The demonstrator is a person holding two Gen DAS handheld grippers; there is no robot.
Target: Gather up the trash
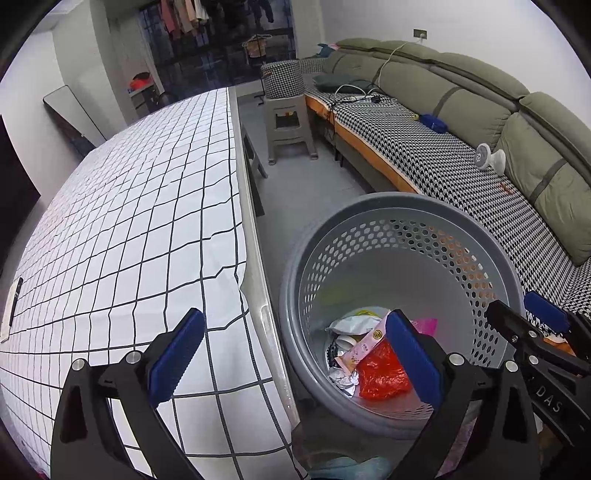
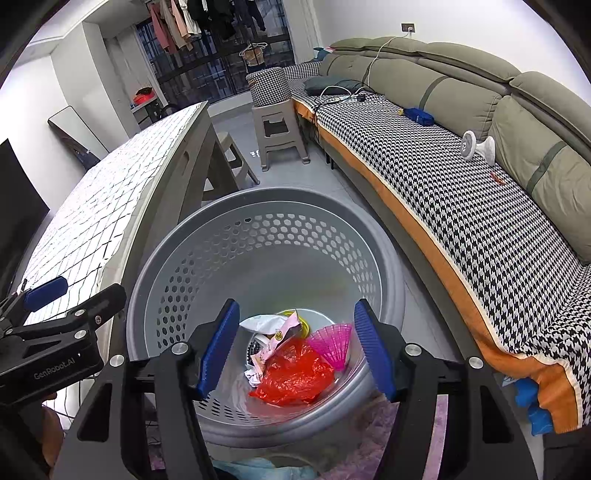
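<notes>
The grey basket (image 2: 155, 258) sat on the floor between the table (image 1: 129, 221) and the sofa (image 2: 480, 221). Trash lay at its bottom: a red bag (image 2: 295, 376) with a pink fan (image 2: 332, 343) at its two o'clock. The left gripper (image 1: 295, 358) was wide and empty. The right gripper (image 2: 295, 350) hung half open, empty, above the trash.

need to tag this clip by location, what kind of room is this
Most likely a home living room: a long green sofa with a houndstooth cover, a table under a checked cloth, and clothes hanging by the window. A grey trash basket stands between them.
</notes>
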